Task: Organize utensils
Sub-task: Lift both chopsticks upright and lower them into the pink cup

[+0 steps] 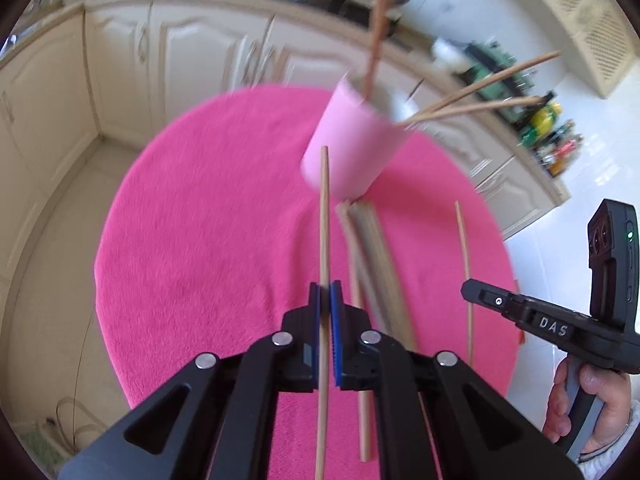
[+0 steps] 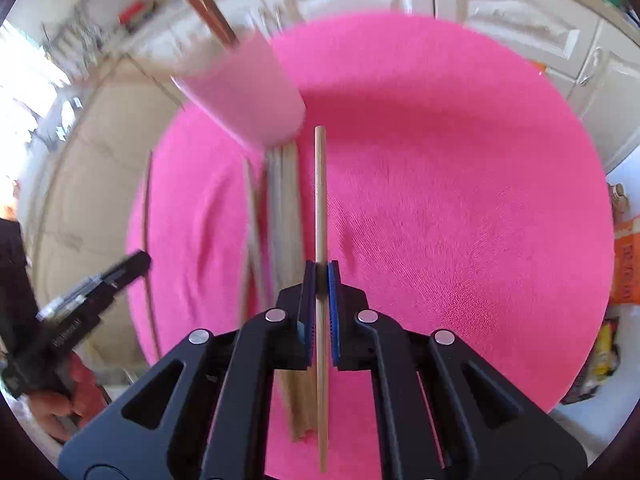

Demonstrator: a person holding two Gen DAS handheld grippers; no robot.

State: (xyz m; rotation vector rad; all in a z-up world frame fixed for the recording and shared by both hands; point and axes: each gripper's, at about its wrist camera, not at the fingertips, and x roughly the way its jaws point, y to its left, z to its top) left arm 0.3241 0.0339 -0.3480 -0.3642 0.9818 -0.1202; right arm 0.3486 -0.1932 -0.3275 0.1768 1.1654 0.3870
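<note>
Left wrist view: round table under a fuzzy hot-pink cloth [image 1: 208,216], cream kitchen cabinets [image 1: 120,80] behind. Pale pink cylindrical holder cup [image 1: 352,140] stands on the far side with several brown wooden sticks [image 1: 480,88] already fanned out of its mouth, so that's the drop target. Loose bundle of thicker tan sticks [image 1: 376,264] lies flat just in front of the cup, plus one thin skewer [image 1: 464,272] off to the side, all yet to be sorted. Left gripper [image 1: 327,300] fingers pinched narrow on a light wooden chopstick [image 1: 324,216], tip aimed toward the cup, likely for insertion. Right gripper [image 2: 320,280] fingers likewise clamped on a pale wooden stick [image 2: 320,200], pointing at the cup [image 2: 244,96].
</note>
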